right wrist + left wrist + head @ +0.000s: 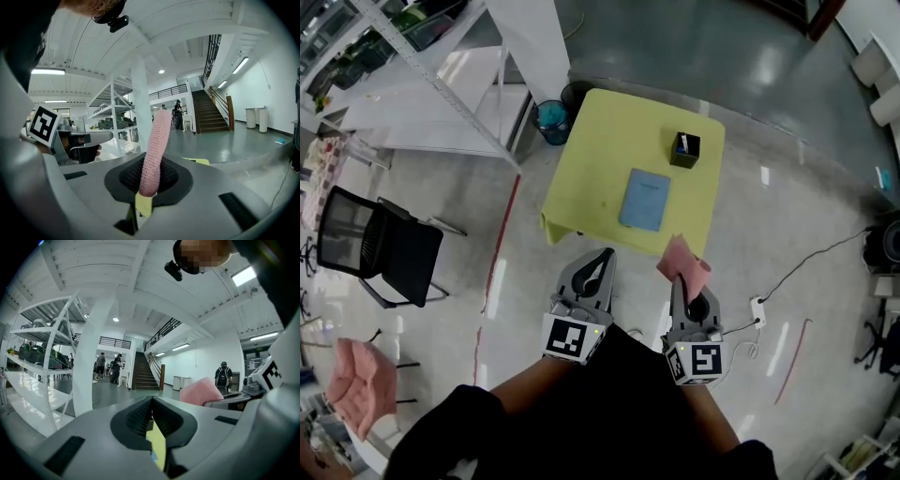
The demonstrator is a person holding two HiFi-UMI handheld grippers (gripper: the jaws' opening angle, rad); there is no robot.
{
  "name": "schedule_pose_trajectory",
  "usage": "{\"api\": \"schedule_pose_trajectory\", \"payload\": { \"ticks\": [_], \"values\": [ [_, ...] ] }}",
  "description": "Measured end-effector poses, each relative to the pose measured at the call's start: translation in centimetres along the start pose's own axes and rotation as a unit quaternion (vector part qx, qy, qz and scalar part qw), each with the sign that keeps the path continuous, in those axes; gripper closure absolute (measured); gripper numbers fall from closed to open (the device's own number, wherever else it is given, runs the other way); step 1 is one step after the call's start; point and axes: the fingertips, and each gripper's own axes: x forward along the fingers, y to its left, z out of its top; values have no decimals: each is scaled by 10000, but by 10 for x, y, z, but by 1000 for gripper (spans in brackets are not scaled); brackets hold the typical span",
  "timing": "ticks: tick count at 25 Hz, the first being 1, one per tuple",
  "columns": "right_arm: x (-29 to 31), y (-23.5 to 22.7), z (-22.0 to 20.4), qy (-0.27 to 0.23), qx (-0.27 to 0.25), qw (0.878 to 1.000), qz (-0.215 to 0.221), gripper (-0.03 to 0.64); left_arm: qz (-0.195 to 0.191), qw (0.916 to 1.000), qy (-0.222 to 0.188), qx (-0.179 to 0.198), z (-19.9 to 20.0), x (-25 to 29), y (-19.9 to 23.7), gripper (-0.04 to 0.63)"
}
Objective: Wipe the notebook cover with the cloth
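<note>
A blue notebook (645, 199) lies closed on the yellow table (591, 159) ahead of me. My right gripper (680, 277) is shut on a pink cloth (684, 262), which sticks up between its jaws (156, 150). That gripper hovers off the table's near right corner, short of the notebook. My left gripper (607, 255) is shut with nothing in it, just off the table's near edge. In the left gripper view the pink cloth (201, 390) shows to the right, and a strip of the yellow table (158, 446) appears between the jaws.
A small black box (684, 149) stands on the table's far right. A black chair (380, 248) stands at the left, a teal bin (551, 121) behind the table, white shelving (431, 75) at the far left. A cable and plug strip (758, 309) lie on the floor to the right.
</note>
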Motion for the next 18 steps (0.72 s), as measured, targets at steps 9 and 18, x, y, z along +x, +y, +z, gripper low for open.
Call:
{"api": "schedule_pose_trajectory", "payload": {
  "ticks": [9, 18],
  "values": [
    [136, -2, 43, 405, -140, 9991, -49, 580, -205, 9994, 136, -260, 9, 82, 117, 589],
    [228, -4, 38, 962, 124, 9945, -399, 580, -802, 9960, 223, -315, 2, 140, 168, 589]
  ]
}}
